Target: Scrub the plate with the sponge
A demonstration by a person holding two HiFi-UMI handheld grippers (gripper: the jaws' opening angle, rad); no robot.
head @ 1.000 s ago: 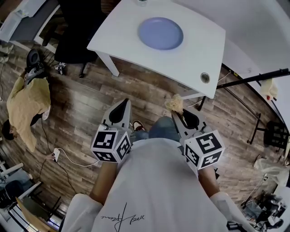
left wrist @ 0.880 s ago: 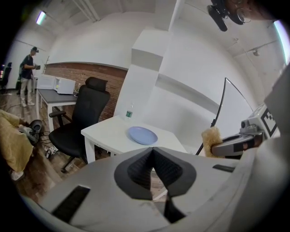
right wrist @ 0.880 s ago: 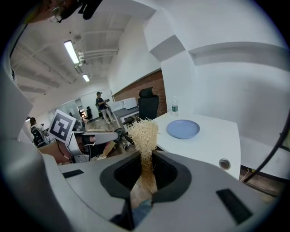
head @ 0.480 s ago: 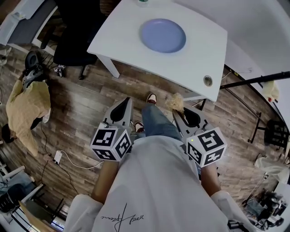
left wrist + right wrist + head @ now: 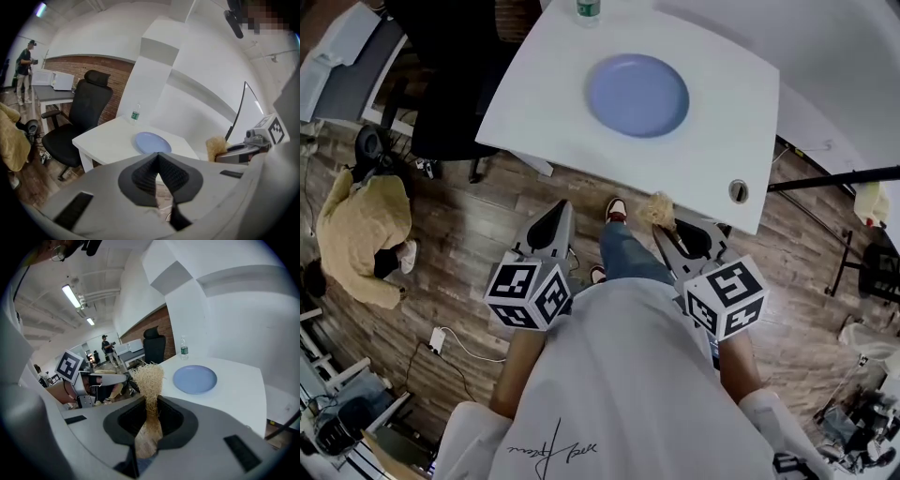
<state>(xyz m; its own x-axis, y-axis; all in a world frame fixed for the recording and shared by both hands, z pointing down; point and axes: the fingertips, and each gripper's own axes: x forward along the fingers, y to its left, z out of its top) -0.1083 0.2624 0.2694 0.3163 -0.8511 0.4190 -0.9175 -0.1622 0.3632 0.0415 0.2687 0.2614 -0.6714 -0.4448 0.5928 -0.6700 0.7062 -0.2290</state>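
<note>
Sponge (image 5: 148, 380), a straw-coloured fibrous tuft, stands pinched between the right gripper's (image 5: 149, 404) fingers (image 5: 174, 420), above the wooden floor (image 5: 459, 216). Beside it the left gripper (image 5: 158, 158) holds nothing, its fingers (image 5: 180, 176) pressed together. Ahead, the blue plate (image 5: 637, 95) lies on the white counter (image 5: 727, 131), with a bottle (image 5: 588, 9) beyond it.

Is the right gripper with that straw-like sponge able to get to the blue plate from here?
Probably not yet: the right gripper, shut on the sponge, hangs short of the table edge. Nothing blocks the plate, though.
</note>
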